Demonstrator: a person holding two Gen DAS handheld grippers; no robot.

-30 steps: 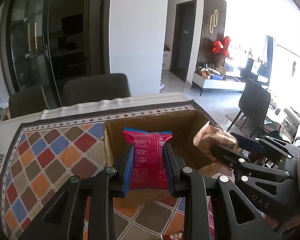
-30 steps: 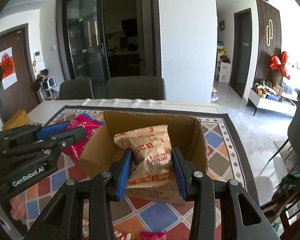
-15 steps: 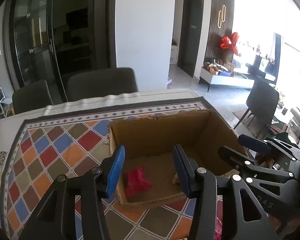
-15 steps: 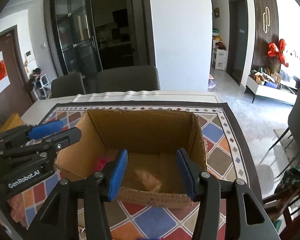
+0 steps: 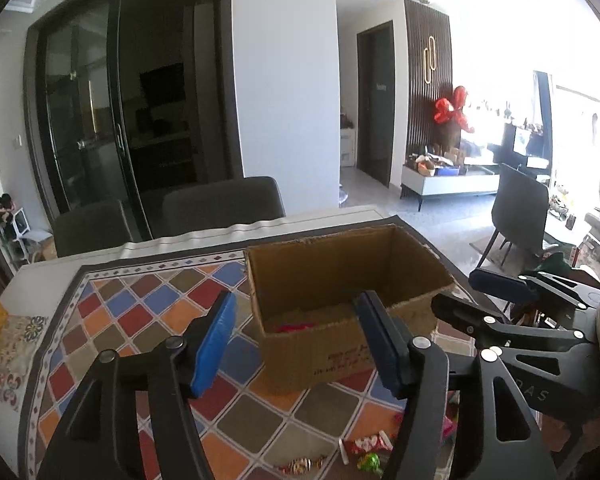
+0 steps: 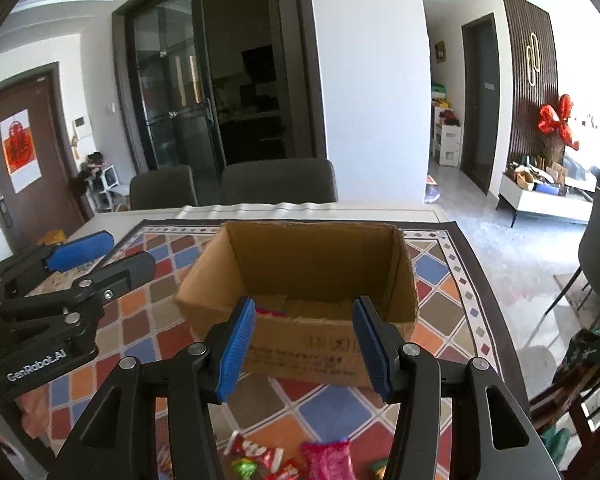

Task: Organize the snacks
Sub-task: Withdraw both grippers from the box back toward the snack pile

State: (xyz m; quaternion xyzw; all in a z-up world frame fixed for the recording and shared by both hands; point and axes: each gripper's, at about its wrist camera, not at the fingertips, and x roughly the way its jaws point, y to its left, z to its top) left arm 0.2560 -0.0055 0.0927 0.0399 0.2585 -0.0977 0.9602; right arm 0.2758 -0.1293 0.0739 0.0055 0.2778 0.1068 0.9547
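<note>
Both claws are empty now. A second ago the left claw (image 5: pixel 296 344) pinched a red packet and the right claw (image 6: pixel 304 346) a tan biscuit pack; both have been let go. The left jaws are opening with nothing between them, and the right jaws stand partly apart, also bare. Just beyond both sets of tips sits the box (image 6: pixel 324 264), and a sliver of the red packet (image 5: pixel 294 326) shows on its floor; the biscuit pack is hidden by the near wall. Below the claws, loose snacks (image 6: pixel 288 460) lie on the mat (image 5: pixel 140 312), likely the next pickups.
</note>
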